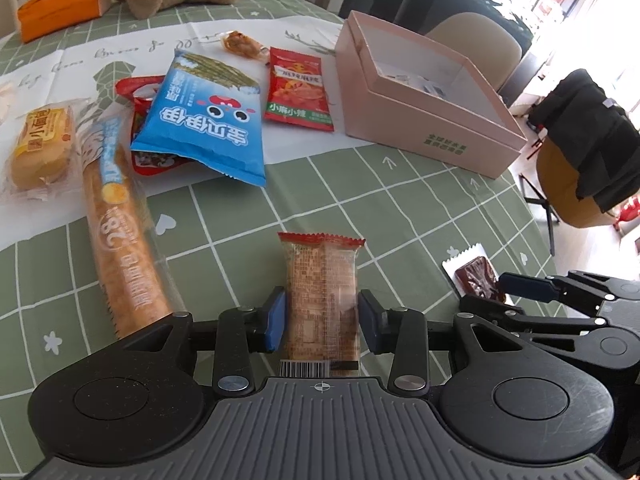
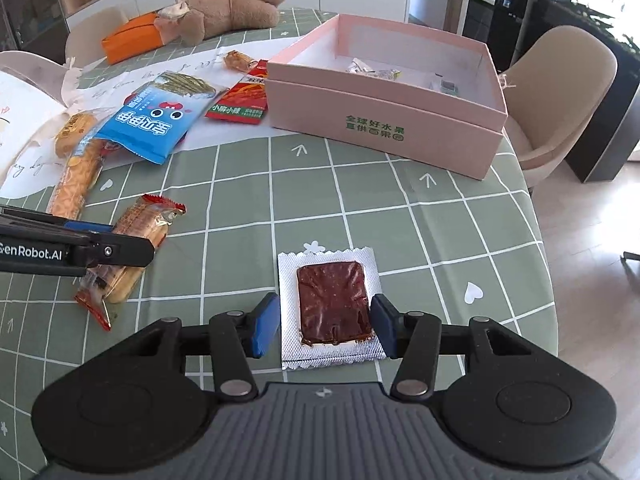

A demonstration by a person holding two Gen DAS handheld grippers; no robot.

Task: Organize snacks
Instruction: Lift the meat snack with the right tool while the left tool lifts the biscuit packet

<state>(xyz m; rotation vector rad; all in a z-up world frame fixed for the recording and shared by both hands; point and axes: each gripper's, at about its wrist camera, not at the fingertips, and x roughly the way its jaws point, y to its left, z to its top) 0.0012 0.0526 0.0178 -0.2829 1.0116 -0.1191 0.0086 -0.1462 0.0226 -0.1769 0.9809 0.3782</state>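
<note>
A clear biscuit packet with red crimped ends [image 1: 322, 280] lies lengthwise between the blue pads of my left gripper [image 1: 322, 324], which is shut on its sides. The right wrist view shows that gripper [image 2: 120, 238] across the same packet [image 2: 140, 220]. My right gripper [image 2: 326, 326] is shut on a silver packet holding a dark red slab [image 2: 332, 300], with a pad against each side edge. This packet [image 1: 474, 272] also shows in the left wrist view, in the right gripper [image 1: 486, 294]. An open pink box [image 2: 380, 120] with a few small wrapped sweets inside stands farther back.
On the green checked tablecloth lie a blue snack bag [image 1: 204, 120], a red spicy packet [image 1: 298, 88], a long cracker sleeve [image 1: 124, 248], a small bread [image 1: 42, 144] and a wrapped sweet [image 1: 242, 44]. A teddy bear [image 2: 232, 8] and an orange pouch [image 1: 56, 4] sit at the back. Chairs [image 2: 560, 92] stand beyond the table's right edge.
</note>
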